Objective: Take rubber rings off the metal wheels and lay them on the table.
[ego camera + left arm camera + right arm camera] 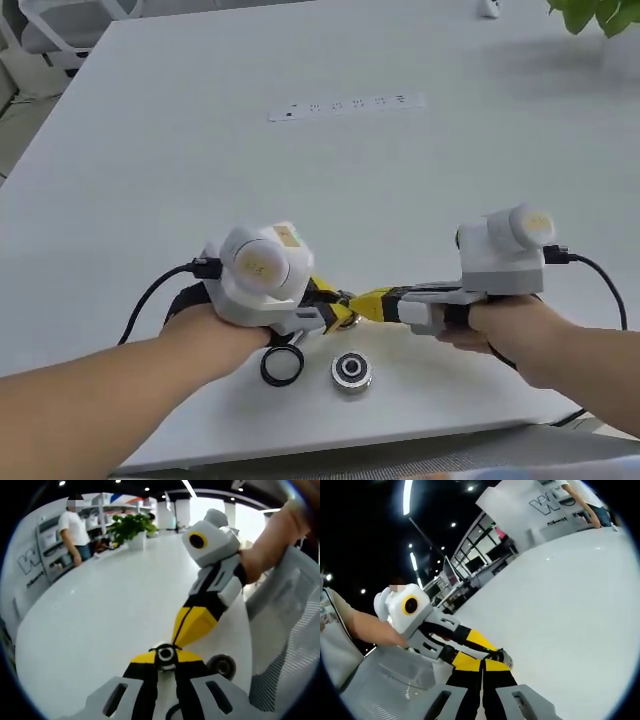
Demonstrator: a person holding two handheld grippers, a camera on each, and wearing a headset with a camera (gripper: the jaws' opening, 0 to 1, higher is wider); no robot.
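Near the middle of the white table's (200, 150) near edge, the two grippers meet tip to tip just above the surface. The left gripper (335, 310) has its yellow-tipped jaws clamped on a small metal wheel (165, 656), one jaw on each side of it. The right gripper (360, 304) comes in from the opposite side with its jaws pressed together into a point that touches that wheel. Whether any rubber is pinched between them cannot be told. A black rubber ring (282, 365) lies flat on the table just below the left gripper, close to the near edge. Just beside it, on the right and apart from it, a loose wheel (351, 370) lies flat with its dark hub facing up. A black cable (150, 295) trails from the left gripper toward the left edge. A row of sockets (345, 104) is set into the table toward the far edge, well apart from the work. The leaves of a potted plant (595, 15) show at the far right corner.
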